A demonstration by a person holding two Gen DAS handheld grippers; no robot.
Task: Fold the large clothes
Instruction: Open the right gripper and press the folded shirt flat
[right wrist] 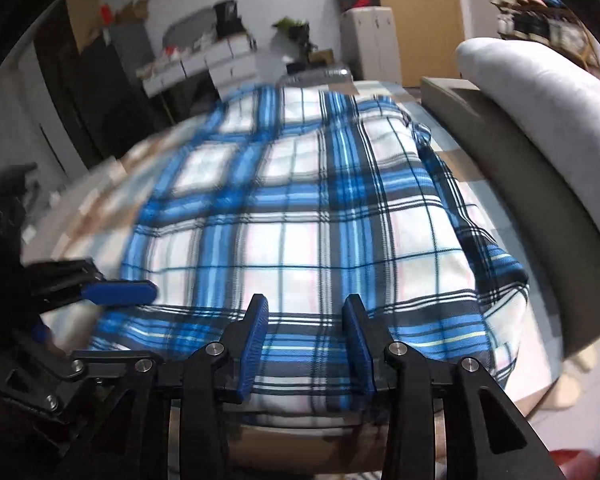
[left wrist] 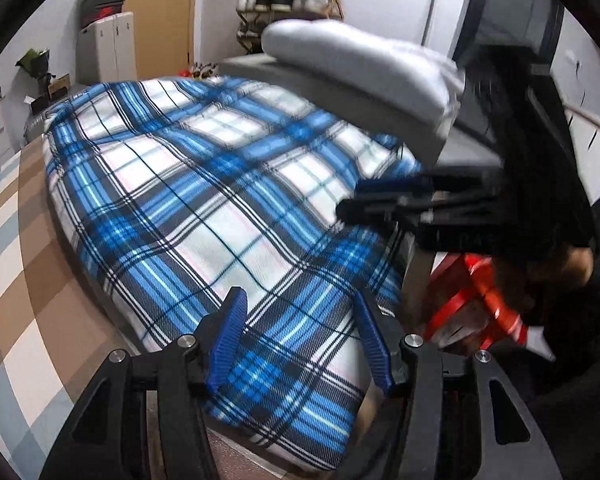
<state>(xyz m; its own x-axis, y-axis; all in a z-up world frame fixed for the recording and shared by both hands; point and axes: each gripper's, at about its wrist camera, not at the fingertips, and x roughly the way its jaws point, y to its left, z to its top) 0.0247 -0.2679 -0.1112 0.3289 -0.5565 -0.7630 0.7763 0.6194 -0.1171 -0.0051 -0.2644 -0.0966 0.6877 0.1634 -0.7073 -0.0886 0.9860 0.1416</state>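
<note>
Left claw point(left wrist: 300, 340) is standing half open above the near hem of the plaid cloth point(left wrist: 204, 184), blue pads point(left wrist: 230, 336) not pinching anything. Right claw point(right wrist: 306, 344) is also sitting parted, narrower, over the same hem further along; cloth is showing between its pads but not gripped. Each claw is showing in the other's view, off to the side.

Plaid is lying spread flat on the checked table point(left wrist: 16, 248), near hem reaching the table edge, far end running toward the back wall. Judging it soft, light, limp: it will sag and drag, not slide stiffly. Best hold looks like the near hem or its corners, pinching both layers.

Grey cushion point(left wrist: 360, 68) on a grey ledge point(left wrist: 340, 96) is crowding the plaid's right side. Red stool point(left wrist: 472, 300) is sitting below the table edge by the right claw. Bare table on the left is giving room to sweep the fold forward.
</note>
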